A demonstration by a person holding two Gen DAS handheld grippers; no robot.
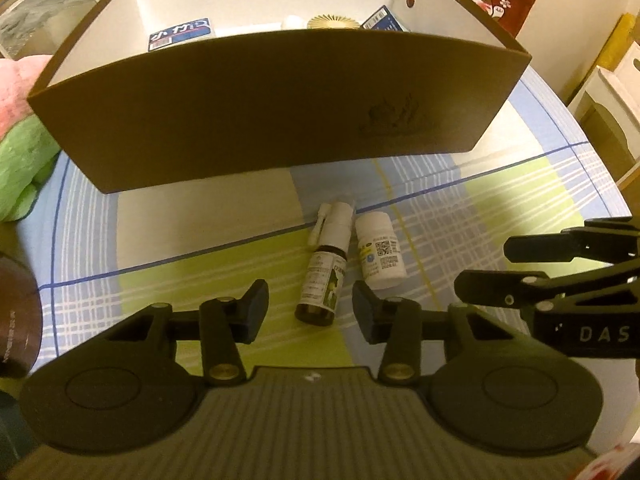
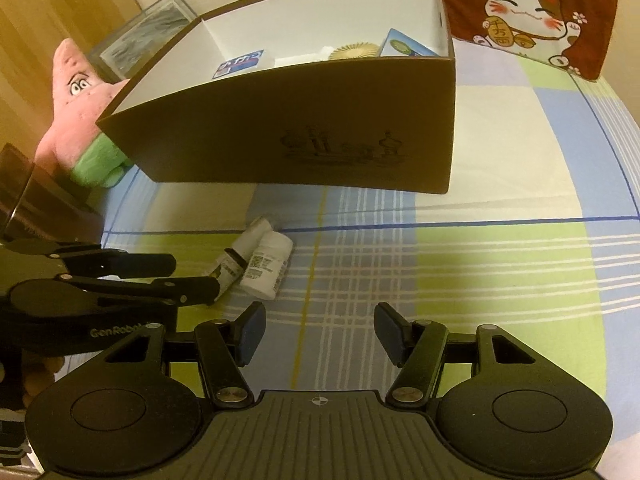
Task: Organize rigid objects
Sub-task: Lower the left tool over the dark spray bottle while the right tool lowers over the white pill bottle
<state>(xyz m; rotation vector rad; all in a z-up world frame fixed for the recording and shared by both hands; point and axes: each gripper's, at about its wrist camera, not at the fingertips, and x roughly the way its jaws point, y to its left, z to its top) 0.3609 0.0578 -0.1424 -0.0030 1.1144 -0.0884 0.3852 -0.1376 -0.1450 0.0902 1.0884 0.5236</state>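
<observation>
Just ahead of the left gripper (image 1: 310,310), two small containers are lying side by side on the checked bedsheet (image 1: 500,216): a dark spray bottle (image 1: 322,280) whose base is sitting between the part-open jaws, pads not yet pressing on it, and a white pill bottle (image 1: 380,254) touching it on the right. Neither is being held. The right gripper (image 2: 320,334) is hanging nearby, its jaws standing moderately apart with only sheet between them.

Beyond both tools, the brown box (image 1: 280,112) is sitting open, and it is already holding several items: a blue-and-white packet (image 1: 180,34), a gold ribbed disc (image 1: 330,22), a blue carton (image 1: 382,20) and some white pieces that are too hidden to name. So the sorting seems mostly done, with these two bottles apparently remaining outside.

Further out, a pink and green plush toy (image 2: 80,112) is leaning to the left of the box, a red cloth with a beckoning cat (image 2: 528,12) is lying at the far right, and a dark round object (image 1: 16,320) is sitting at the near left.
</observation>
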